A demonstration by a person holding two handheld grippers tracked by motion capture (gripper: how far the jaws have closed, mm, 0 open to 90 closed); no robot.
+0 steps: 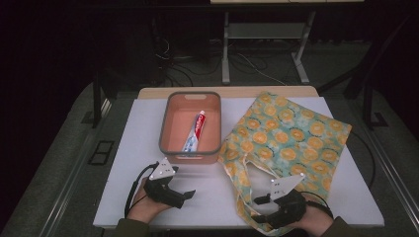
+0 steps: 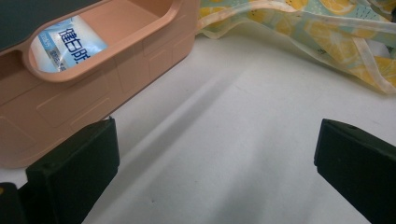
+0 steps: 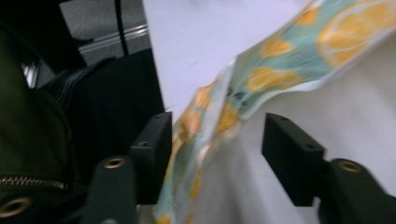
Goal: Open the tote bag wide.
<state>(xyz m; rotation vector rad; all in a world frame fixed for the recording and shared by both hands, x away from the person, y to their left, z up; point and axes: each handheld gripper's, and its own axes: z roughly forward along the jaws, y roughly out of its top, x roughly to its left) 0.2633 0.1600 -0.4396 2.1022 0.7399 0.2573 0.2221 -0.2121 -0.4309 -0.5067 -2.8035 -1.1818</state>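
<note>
The cloth bag (image 1: 284, 136), pale teal with orange lemon slices, is lying flat and rumpled on the bench (image 1: 148, 128), stretching ahead of the right hand-held gripper (image 1: 262, 207). That gripper's jaws are standing apart, straddling the bag's near hem (image 3: 205, 135) without pinching it, right at the bench's near edge. The left hand-held gripper (image 1: 185, 195) is sitting wide open, gripping nothing, with bare bench showing between its jaws and across to the bag. Just ahead of it, a pink bin (image 1: 168, 123) is holding a toothpaste tube (image 1: 195, 131) lying lengthwise inside.
</note>
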